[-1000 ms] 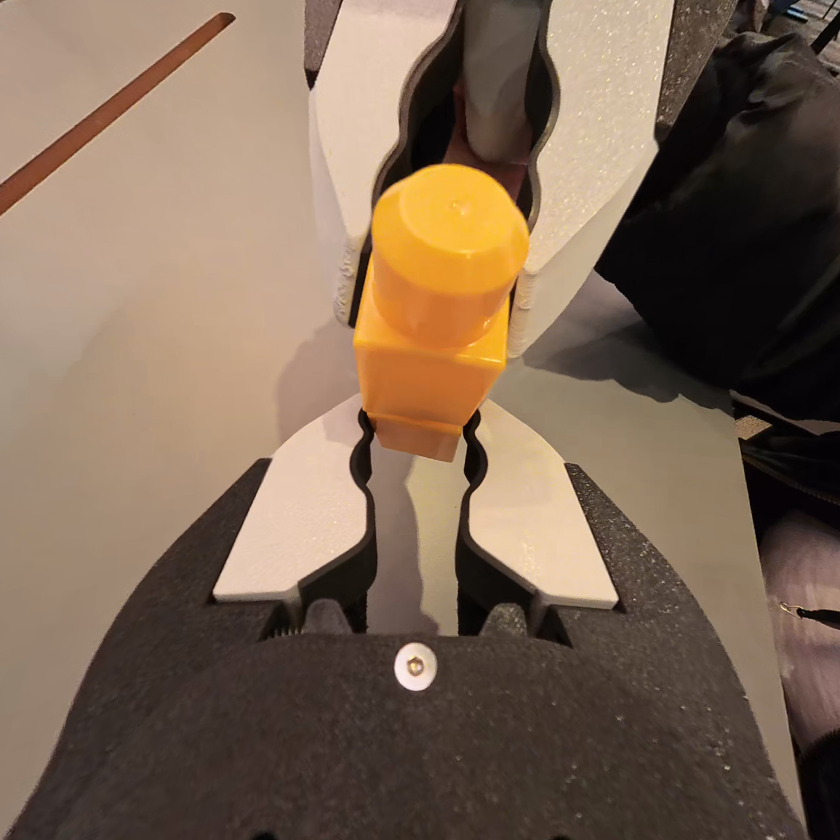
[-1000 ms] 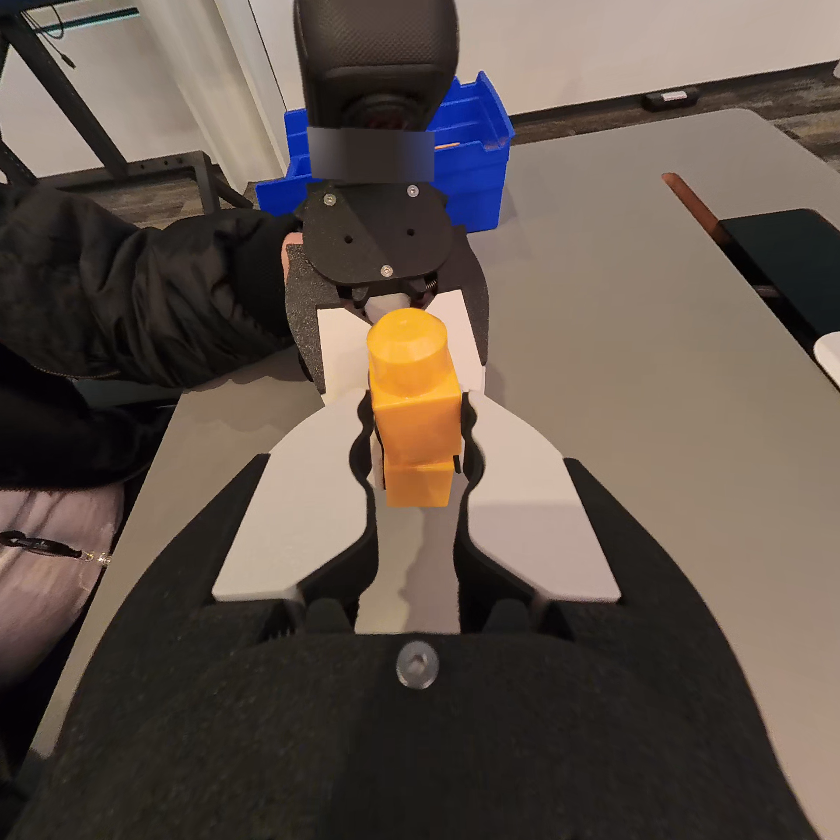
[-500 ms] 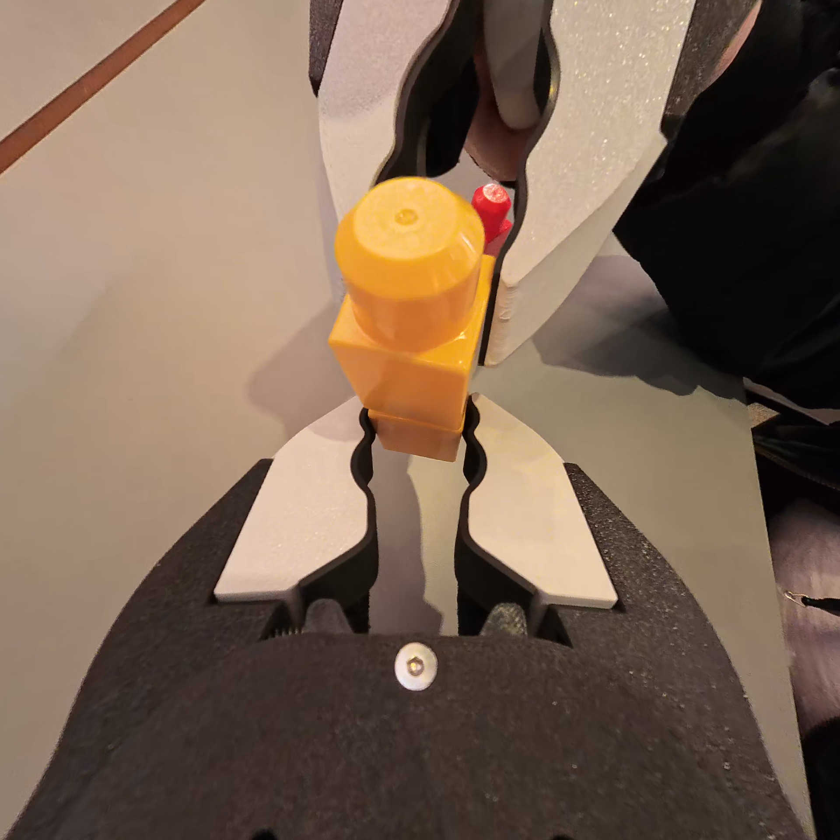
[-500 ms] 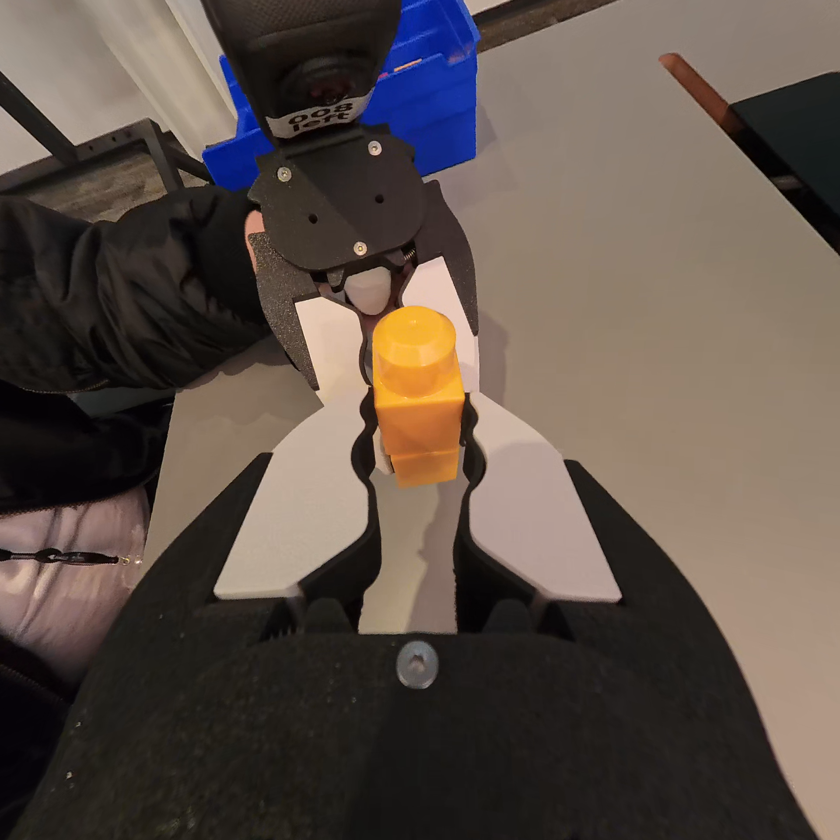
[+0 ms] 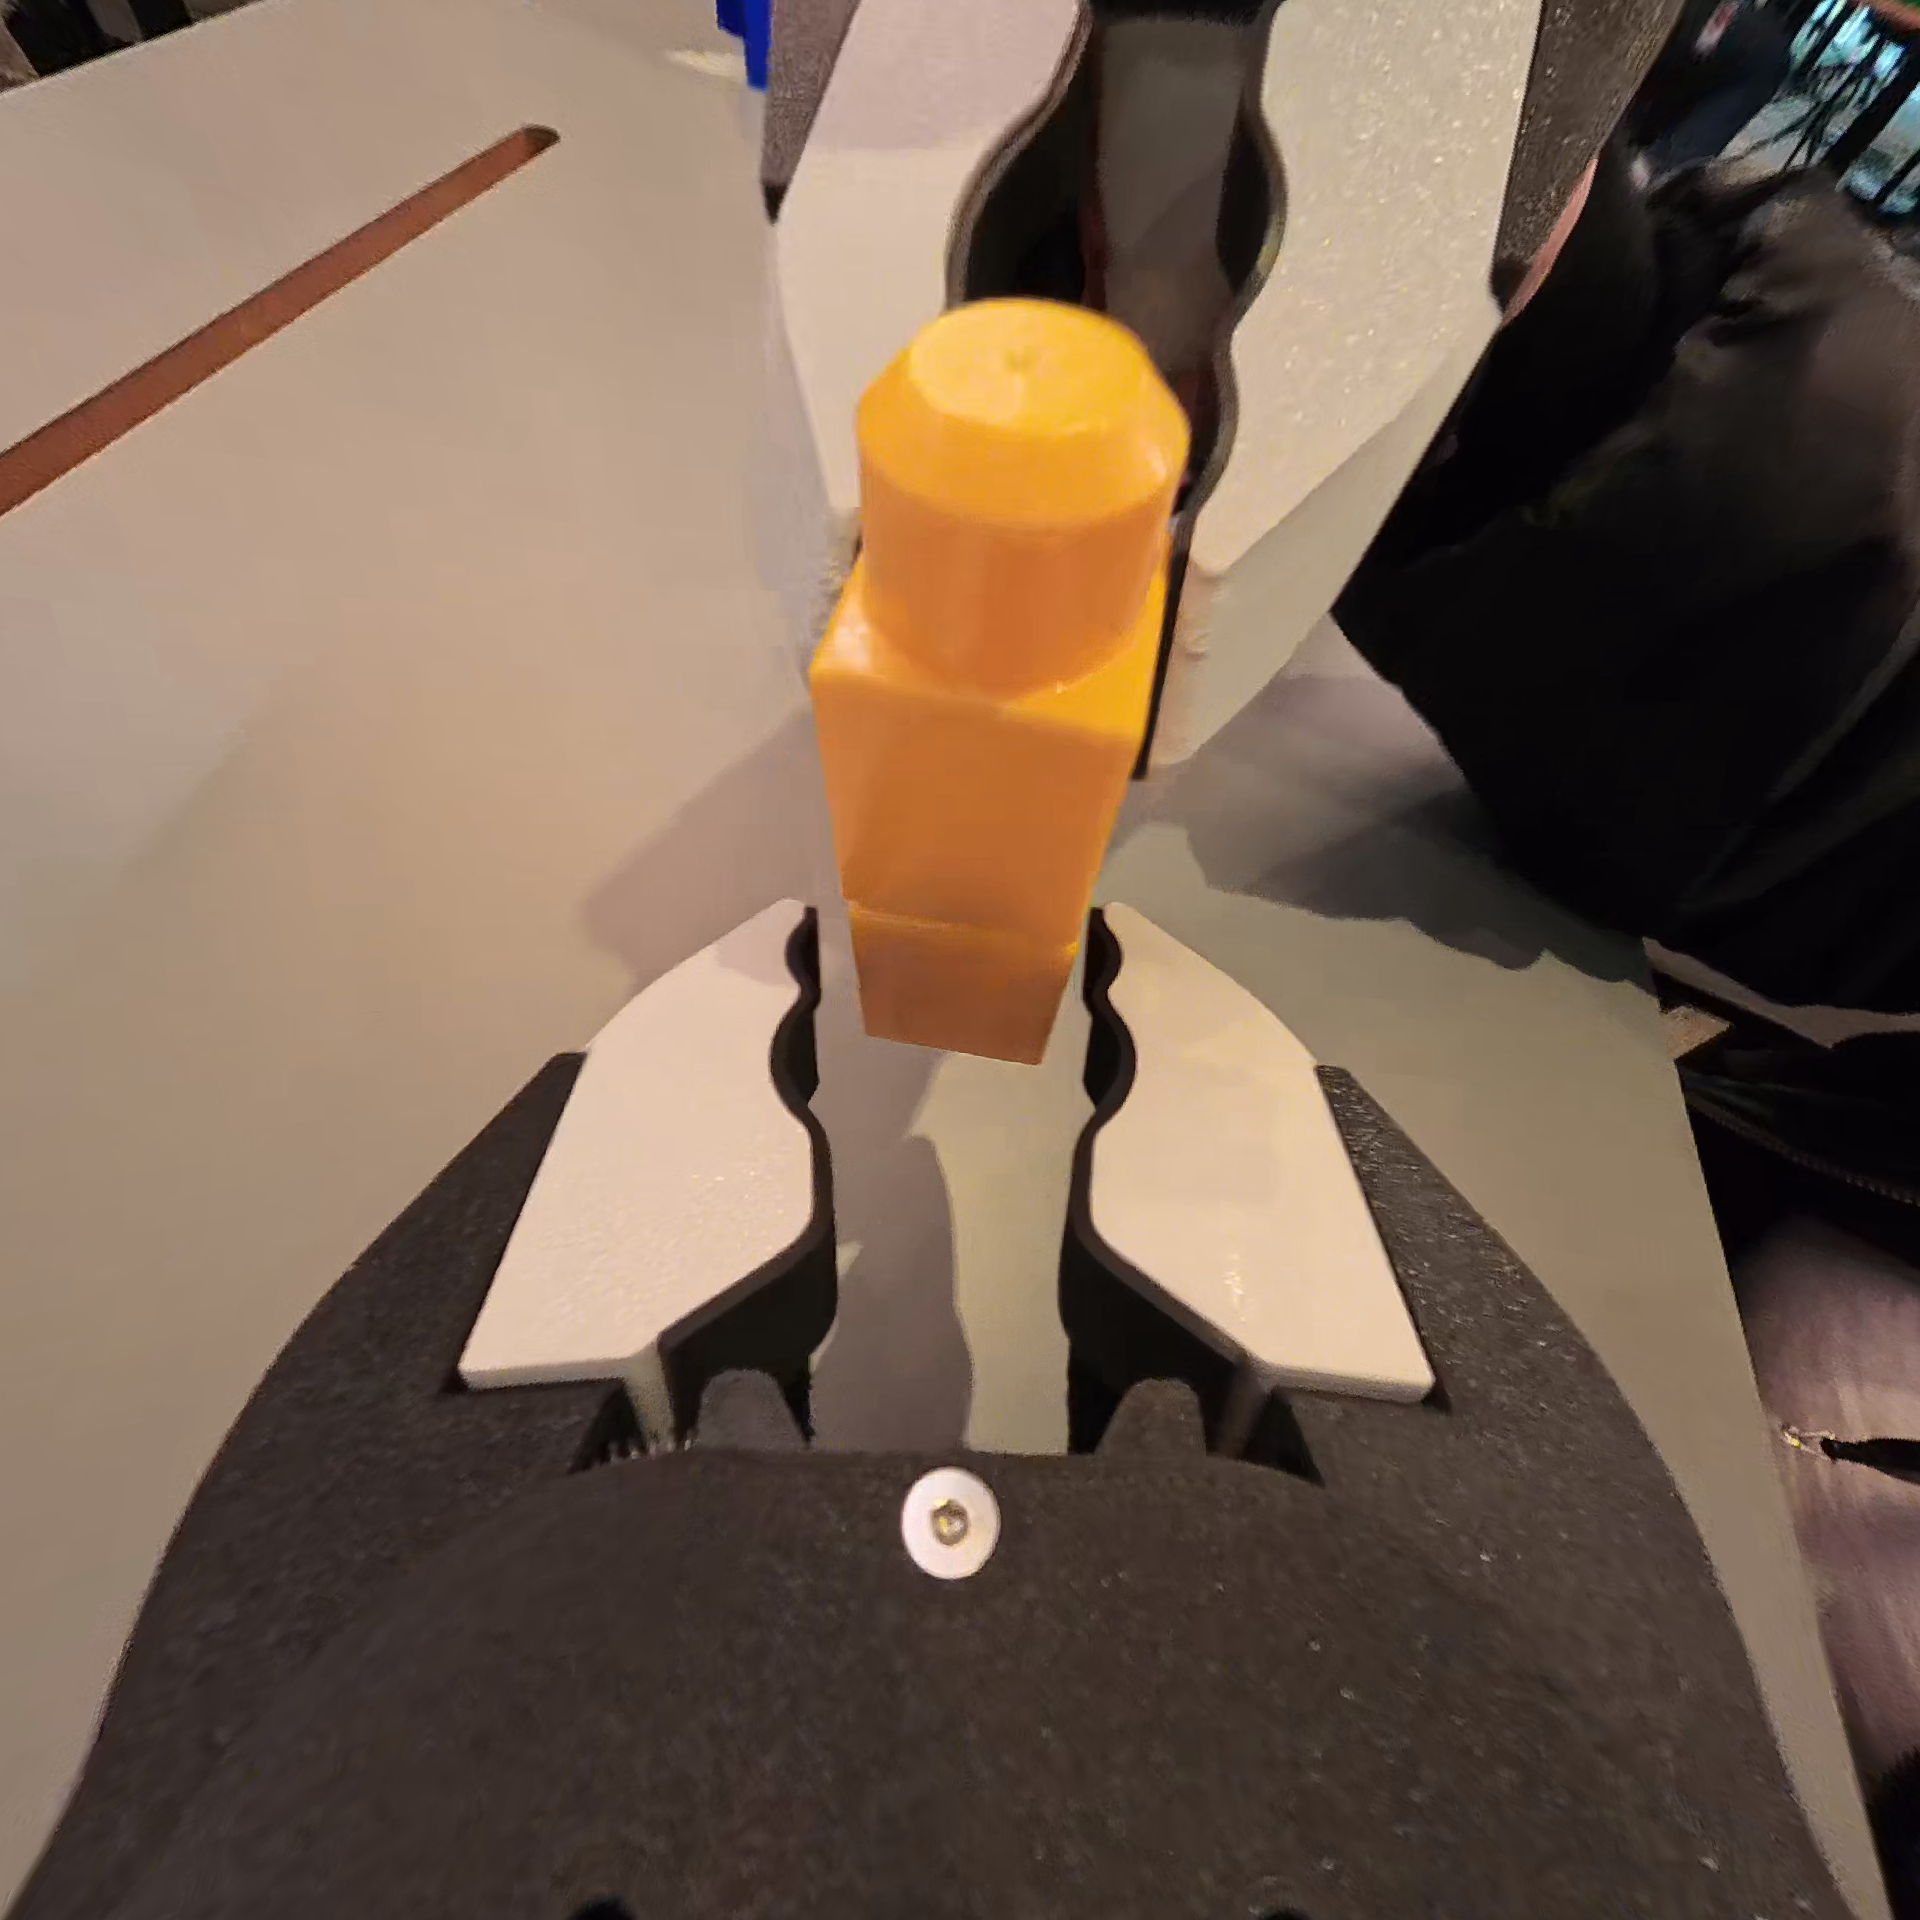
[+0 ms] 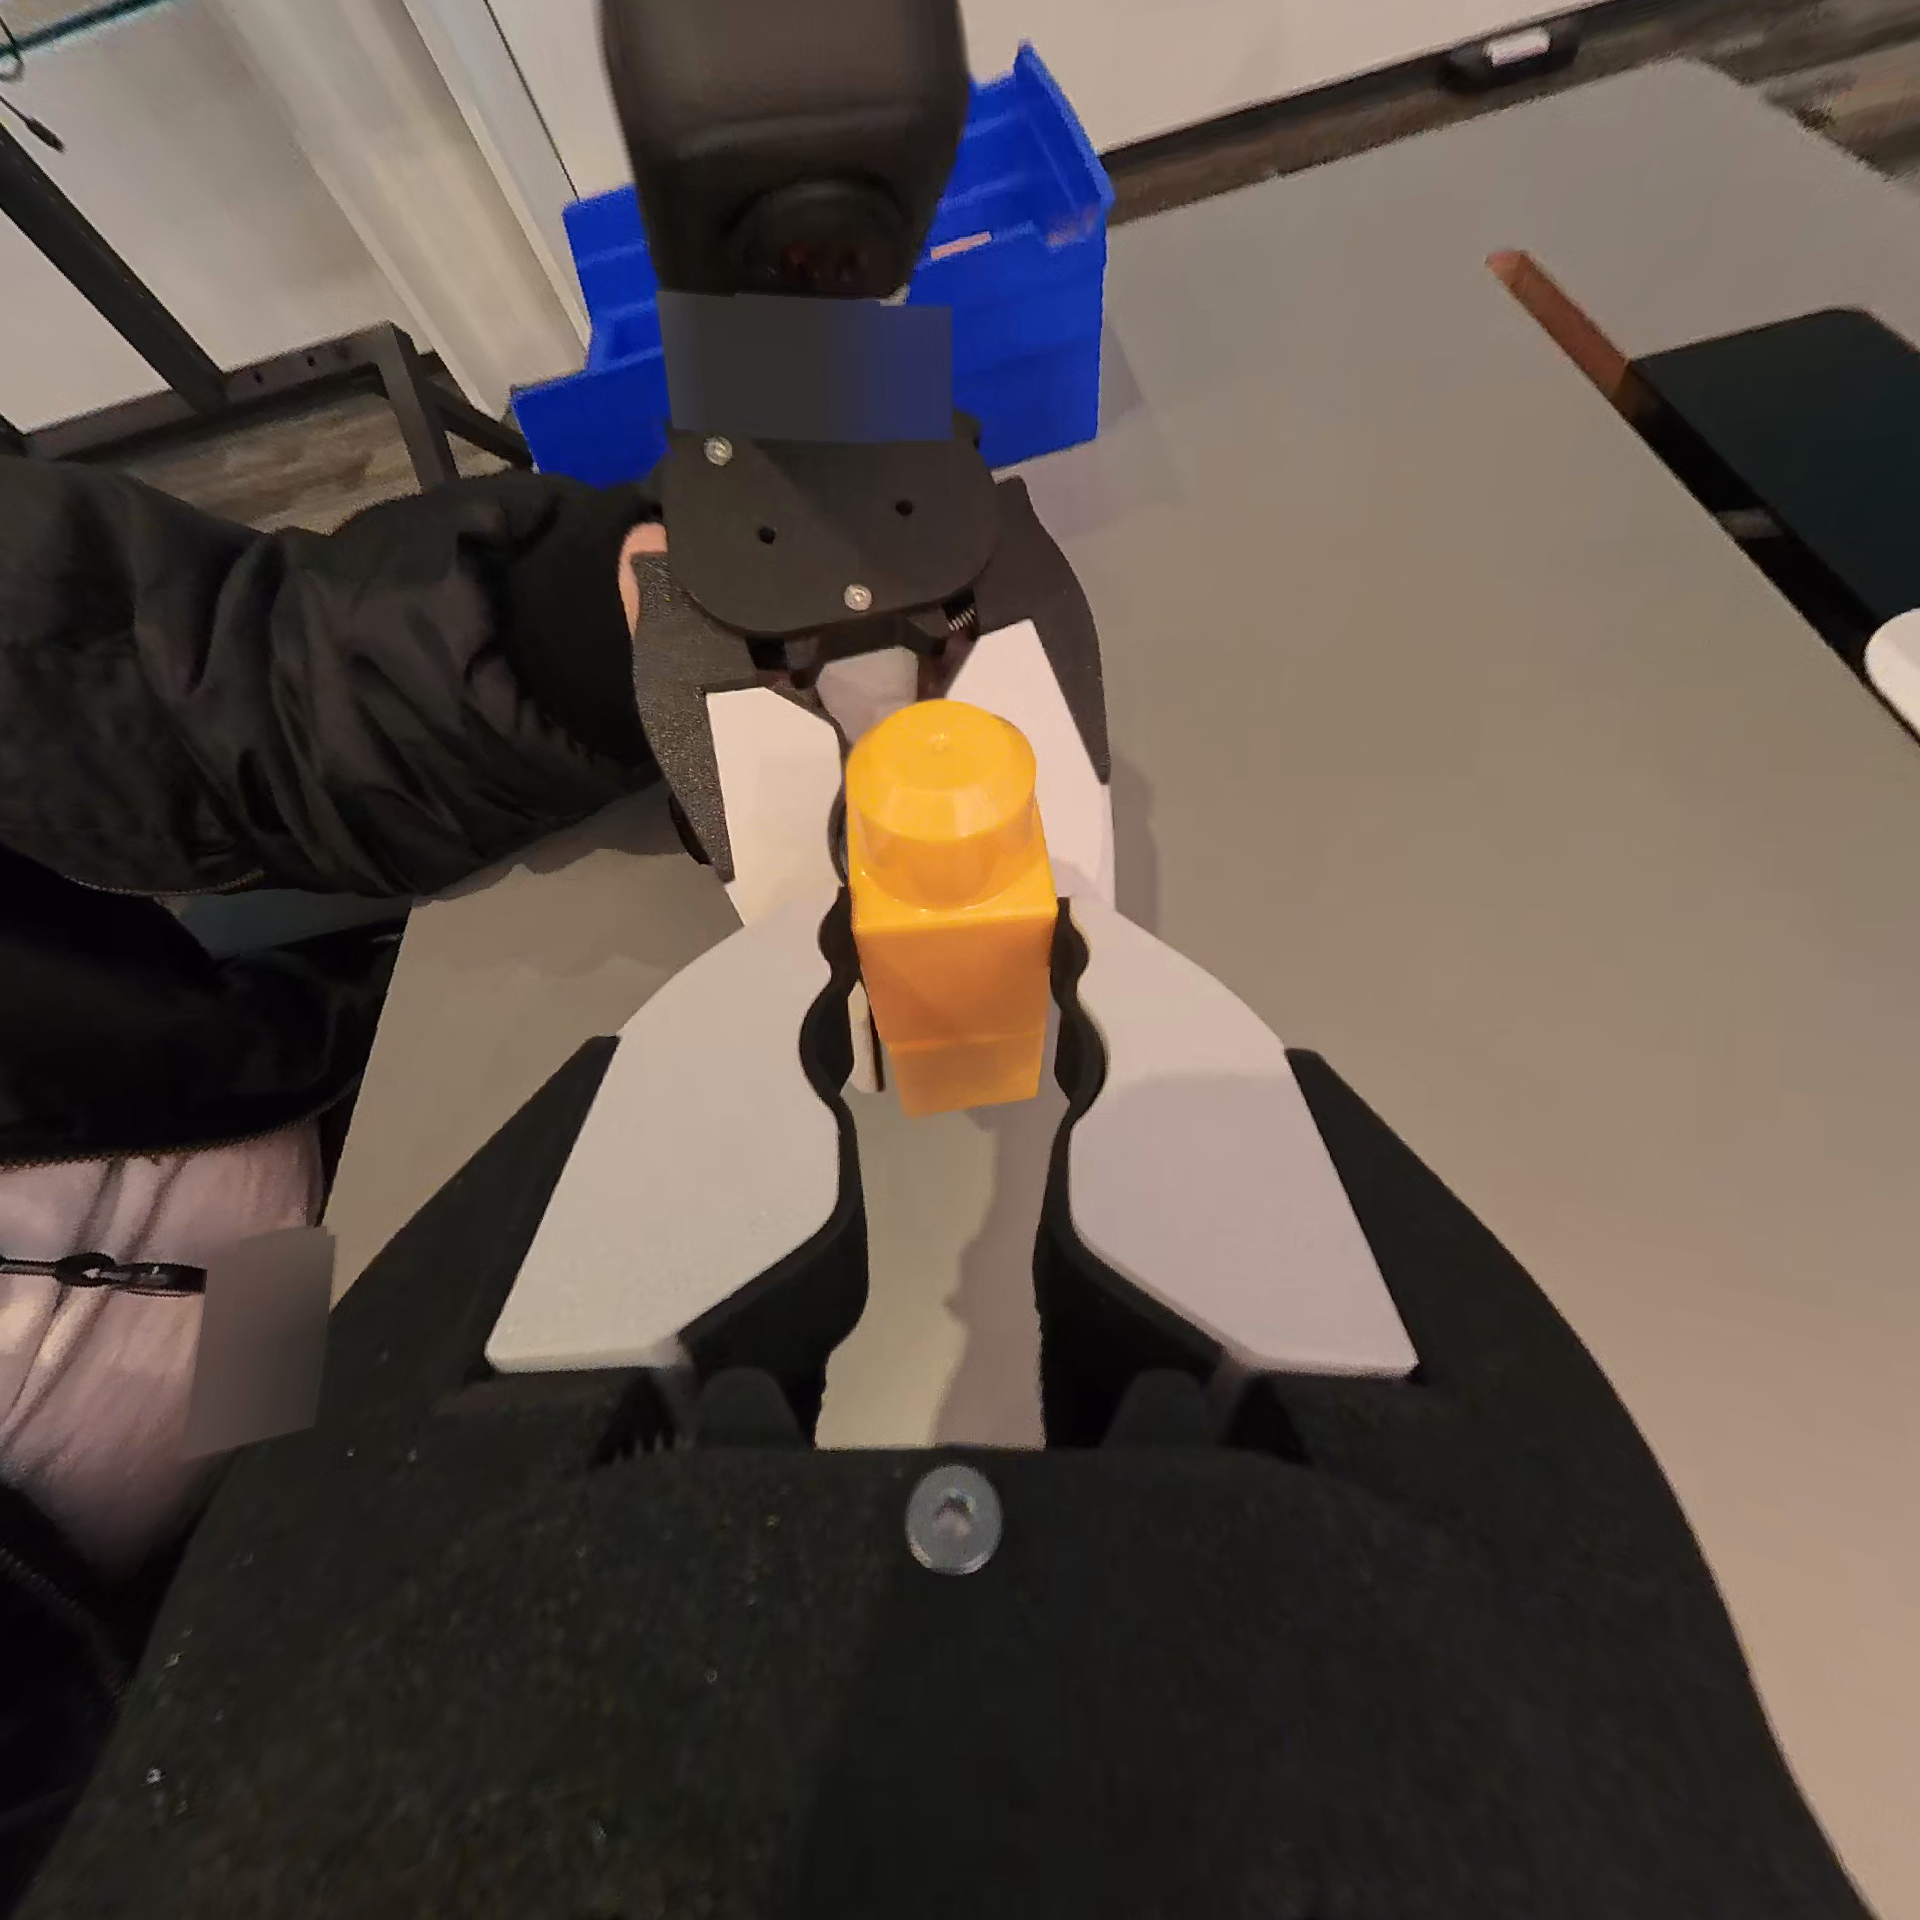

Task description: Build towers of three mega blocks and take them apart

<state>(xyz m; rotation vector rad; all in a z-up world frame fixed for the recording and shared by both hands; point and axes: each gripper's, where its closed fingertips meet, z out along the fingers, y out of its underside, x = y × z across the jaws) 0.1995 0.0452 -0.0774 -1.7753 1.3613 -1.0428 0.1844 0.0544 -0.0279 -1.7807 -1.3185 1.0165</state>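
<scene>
Gripping orange block stack (image 6: 943,966) in right jaws, left jaws apart, blue bin (image 6: 1039,312) contents unclear

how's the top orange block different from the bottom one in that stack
The upper orange plastic mega block shows its round stud; the lower orange plastic mega block has its top hidden inside it. The right tongs clamp the upper one; the lower one sits between the left tongs. Both are the same orange, plugged together.
</scene>
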